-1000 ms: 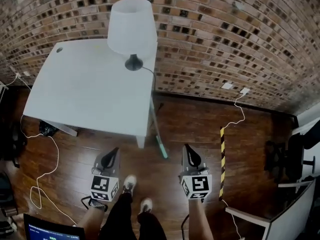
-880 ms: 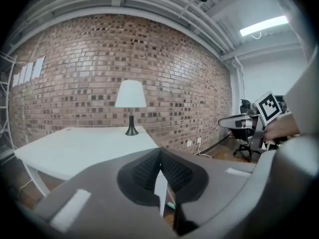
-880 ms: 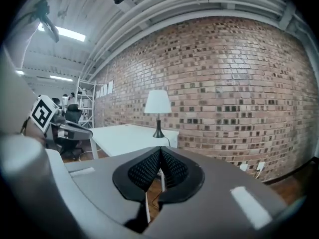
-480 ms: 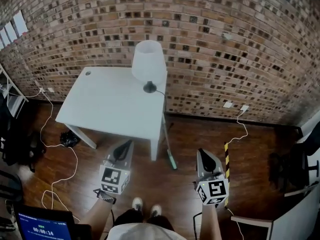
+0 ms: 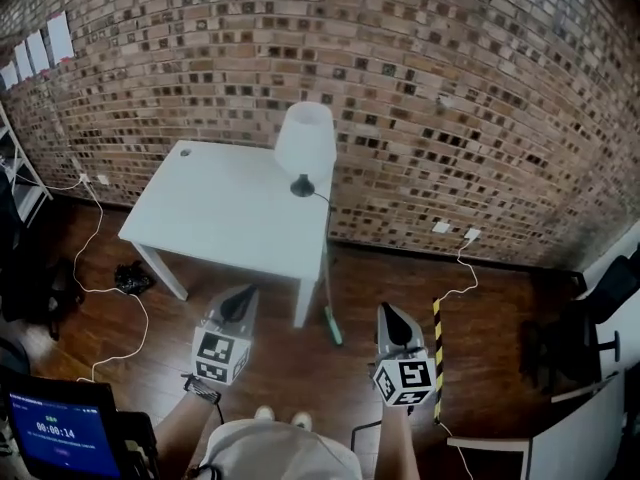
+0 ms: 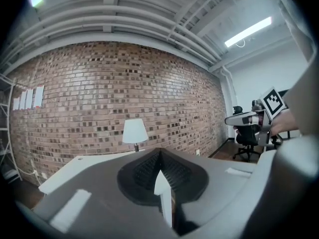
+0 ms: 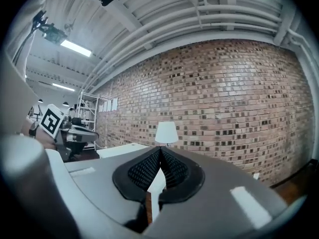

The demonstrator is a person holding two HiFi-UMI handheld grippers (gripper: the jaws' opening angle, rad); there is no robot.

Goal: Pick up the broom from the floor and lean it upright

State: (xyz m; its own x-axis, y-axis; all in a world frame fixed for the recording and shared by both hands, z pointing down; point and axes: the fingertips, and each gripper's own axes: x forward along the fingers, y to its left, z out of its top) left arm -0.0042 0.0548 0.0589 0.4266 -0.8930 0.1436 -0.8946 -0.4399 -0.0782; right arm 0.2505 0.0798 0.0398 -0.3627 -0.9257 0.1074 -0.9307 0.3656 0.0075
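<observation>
Looks done: broom [image 5: 330, 314] propped upright against white table [image 5: 225, 218]. Left gripper [image 5: 243, 298], right gripper [image 5: 390, 316] both clenched, empty. Next: back off.

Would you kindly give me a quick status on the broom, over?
Left gripper, right gripper shut, empty. Broom leaning upright at table corner. Nothing blocking.

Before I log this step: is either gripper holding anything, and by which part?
Nothing is held. The left gripper and right gripper both have their jaws together on nothing; the broom leans against the table, clear of both.
</observation>
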